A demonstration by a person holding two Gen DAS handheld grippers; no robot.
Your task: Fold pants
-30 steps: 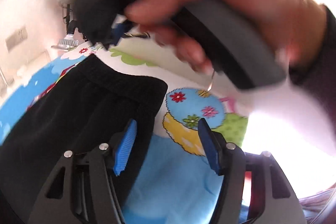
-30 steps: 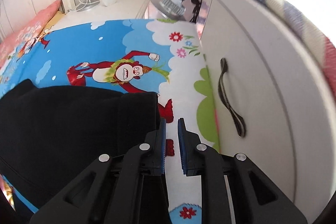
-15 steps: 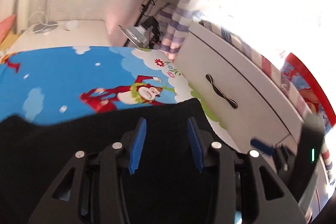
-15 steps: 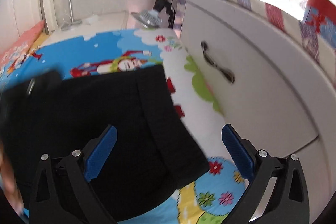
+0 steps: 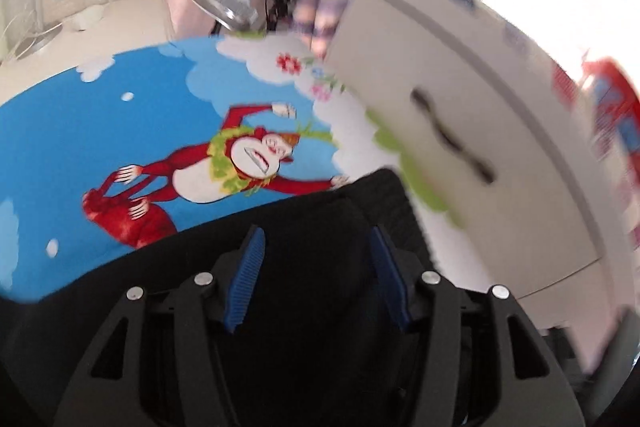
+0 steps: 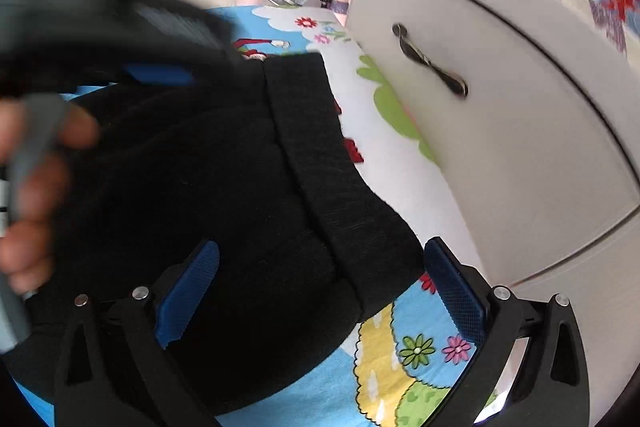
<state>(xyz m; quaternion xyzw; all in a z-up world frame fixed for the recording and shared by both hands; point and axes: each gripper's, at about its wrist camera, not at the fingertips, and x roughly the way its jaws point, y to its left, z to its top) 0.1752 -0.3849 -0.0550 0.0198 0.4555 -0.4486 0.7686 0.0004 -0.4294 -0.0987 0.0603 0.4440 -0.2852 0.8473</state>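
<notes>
The black pants [image 6: 224, 187] lie on a bed sheet [image 5: 100, 131] printed with a red monkey, clouds and flowers, beside a white cabinet [image 6: 520, 131] with a dark curved handle. The cloth is thick and matte, and a wide waistband strip with a coarser weave runs along its edge.

The right gripper [image 6: 316, 291] has its blue ribbed fingers [image 6: 456, 291] spread wide over the waistband corner, released, not pressing the cloth. The left gripper [image 5: 316, 263] has just been opening; its fingers [image 5: 244, 267] stand apart above the pants, gripping nothing.

Only the right wrist view shows the left hand [image 6: 28, 187] around a grey handle, blurred. Only the left wrist view shows the whole monkey.
</notes>
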